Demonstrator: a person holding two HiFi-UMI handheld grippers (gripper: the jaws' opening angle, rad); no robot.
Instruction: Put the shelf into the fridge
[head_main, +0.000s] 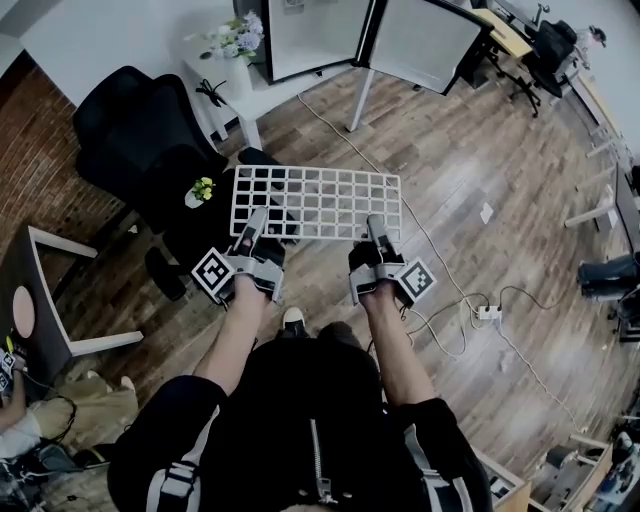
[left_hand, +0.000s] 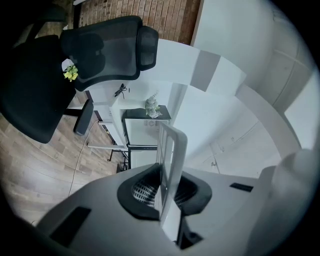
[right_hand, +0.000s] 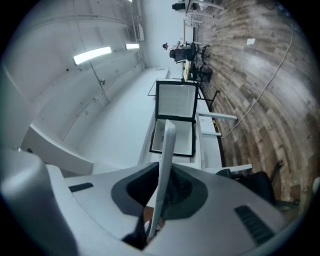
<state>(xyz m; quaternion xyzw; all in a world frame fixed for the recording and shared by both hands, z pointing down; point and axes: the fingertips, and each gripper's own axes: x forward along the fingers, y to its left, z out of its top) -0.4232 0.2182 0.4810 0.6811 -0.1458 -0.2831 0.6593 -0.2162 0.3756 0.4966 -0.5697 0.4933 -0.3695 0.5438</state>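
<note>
Nearest the head camera, the person's black jacket (head_main: 300, 430) and bare forearms reach out to both grippers. Left gripper (head_main: 256, 222) and right gripper (head_main: 377, 230) each grip the near edge of the shelf (head_main: 316, 200), a white grid held roughly level above the wood floor (head_main: 450, 170). A black chair (head_main: 150, 140) stands at the left, overlapped in this view by the shelf's left corner. The fridge (head_main: 315, 35) stands at the top of the view with its door swung open, well apart from the shelf, and flowers (head_main: 238, 38) sit just to its left. In the left gripper view, the left gripper (left_hand: 166, 192) is clamped on the shelf (left_hand: 171, 155), whose white edge runs upright between the ribbed pads (left_hand: 145, 192); the chair (left_hand: 105, 47) fills the upper left, and the flowers (left_hand: 152, 106) show beyond the shelf. In the right gripper view, the right gripper (right_hand: 162, 192) is likewise closed on the shelf (right_hand: 166, 155), seen edge-on between its dark pads (right_hand: 182, 190). Straight beyond it the fridge (right_hand: 172, 137) shows its white inside, door open, with the floor (right_hand: 250, 75) at the right.
</note>
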